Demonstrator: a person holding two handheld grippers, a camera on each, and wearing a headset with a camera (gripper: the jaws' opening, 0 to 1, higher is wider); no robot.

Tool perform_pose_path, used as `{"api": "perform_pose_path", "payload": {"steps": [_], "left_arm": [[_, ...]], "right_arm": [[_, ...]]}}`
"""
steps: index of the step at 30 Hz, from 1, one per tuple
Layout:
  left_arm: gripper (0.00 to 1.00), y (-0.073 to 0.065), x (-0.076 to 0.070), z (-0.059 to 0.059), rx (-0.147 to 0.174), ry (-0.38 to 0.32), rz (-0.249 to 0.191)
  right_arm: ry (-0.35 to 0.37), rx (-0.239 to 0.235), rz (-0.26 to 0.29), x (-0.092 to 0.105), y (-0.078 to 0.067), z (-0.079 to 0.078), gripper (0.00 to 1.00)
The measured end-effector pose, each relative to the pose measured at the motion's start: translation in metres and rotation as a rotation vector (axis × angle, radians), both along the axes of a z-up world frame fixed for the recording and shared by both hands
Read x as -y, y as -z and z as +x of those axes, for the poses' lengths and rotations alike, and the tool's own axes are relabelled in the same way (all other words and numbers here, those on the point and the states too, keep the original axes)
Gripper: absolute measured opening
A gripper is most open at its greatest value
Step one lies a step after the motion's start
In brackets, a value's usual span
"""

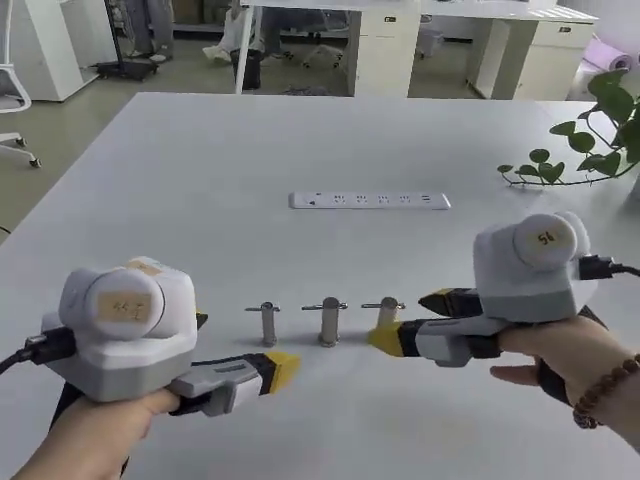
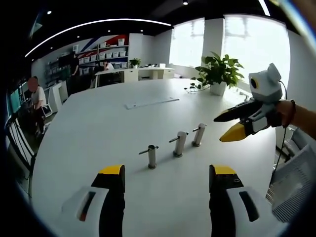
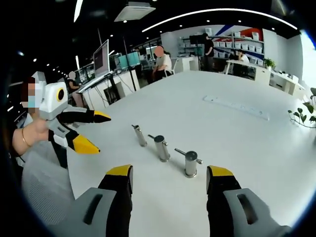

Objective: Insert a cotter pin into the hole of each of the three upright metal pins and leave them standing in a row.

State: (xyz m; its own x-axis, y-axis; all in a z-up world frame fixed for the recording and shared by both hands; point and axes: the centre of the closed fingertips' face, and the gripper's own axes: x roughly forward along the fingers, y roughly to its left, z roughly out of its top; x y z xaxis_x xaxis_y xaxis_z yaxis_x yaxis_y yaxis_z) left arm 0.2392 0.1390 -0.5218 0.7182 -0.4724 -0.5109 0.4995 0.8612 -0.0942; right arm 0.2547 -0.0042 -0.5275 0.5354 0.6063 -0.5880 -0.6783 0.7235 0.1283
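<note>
Tabletop [image 1: 300, 140]: three metal pins [image 1: 329, 322] (one row)

Bright even office light, ceiling strip lights, window glare, soft shadows, fisheye bending at edges

Three pins [image 1: 328, 322] in a row on table [image 1: 200, 180], power strip [image 1: 370, 201] behind, plant [image 1: 600, 140] right

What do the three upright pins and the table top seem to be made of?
The three upright pins: most likely metal, steel or similar, with a dull silver-grey finish and soft highlights along their round sides. The table top: a smooth matt pale grey surface, perhaps laminate; the material beneath cannot be told.
</note>
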Motion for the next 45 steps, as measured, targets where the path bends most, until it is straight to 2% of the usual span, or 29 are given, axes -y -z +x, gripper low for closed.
{"api": "perform_pose_path", "payload": {"steps": [3,8,9,11,15,17,20,22,27,33,38,42,45], "left_arm": [[0.69,0.001,-0.002,0.001,-0.009,-0.009,0.013],[0.71,0.002,-0.006,-0.001,0.001,-0.019,0.05],[0.72,0.002,-0.006,-0.003,0.008,-0.016,0.06],[0.75,0.002,-0.006,-0.006,0.005,-0.012,0.066],[0.79,0.003,-0.005,-0.008,-0.008,-0.025,0.049],[0.81,0.001,-0.002,-0.01,-0.01,-0.025,0.038],[0.86,-0.002,0.001,-0.011,-0.003,-0.018,0.033],[0.88,-0.001,0.003,-0.014,-0.016,-0.008,0.043],[0.9,-0.001,0.001,-0.018,-0.015,-0.022,0.043],[0.94,-0.008,-0.008,-0.017,0.0,-0.06,0.02],[0.98,-0.009,-0.009,-0.017,0.006,-0.064,0.016],[0.99,-0.014,-0.008,-0.017,0.016,-0.065,-0.004],[0.99,-0.013,-0.009,-0.018,0.013,-0.063,0.004]], "right_arm": [[0.005,0.0,-0.01,0.001,0.0,-0.004,0.61],[0.028,0.002,-0.004,0.004,-0.003,-0.01,0.69],[0.016,0.028,-0.028,0.005,-0.004,-0.011,0.71],[0.019,0.03,-0.053,0.006,-0.003,-0.013,0.72],[0.049,0.021,-0.003,0.005,-0.002,-0.017,0.77],[0.052,0.025,0.003,0.004,-0.002,-0.019,0.78],[0.055,0.034,-0.012,0.006,-0.001,-0.019,0.8],[0.065,0.046,-0.043,0.011,0.001,-0.018,0.82],[0.079,0.043,-0.009,0.013,-0.003,-0.02,0.86],[0.085,0.035,-0.012,0.015,-0.003,-0.024,0.88],[0.072,0.035,-0.016,0.012,-0.004,-0.027,0.88],[0.078,0.031,0.001,0.012,-0.006,-0.027,0.9],[0.082,0.027,0.014,0.012,-0.007,-0.027,0.91]]}}
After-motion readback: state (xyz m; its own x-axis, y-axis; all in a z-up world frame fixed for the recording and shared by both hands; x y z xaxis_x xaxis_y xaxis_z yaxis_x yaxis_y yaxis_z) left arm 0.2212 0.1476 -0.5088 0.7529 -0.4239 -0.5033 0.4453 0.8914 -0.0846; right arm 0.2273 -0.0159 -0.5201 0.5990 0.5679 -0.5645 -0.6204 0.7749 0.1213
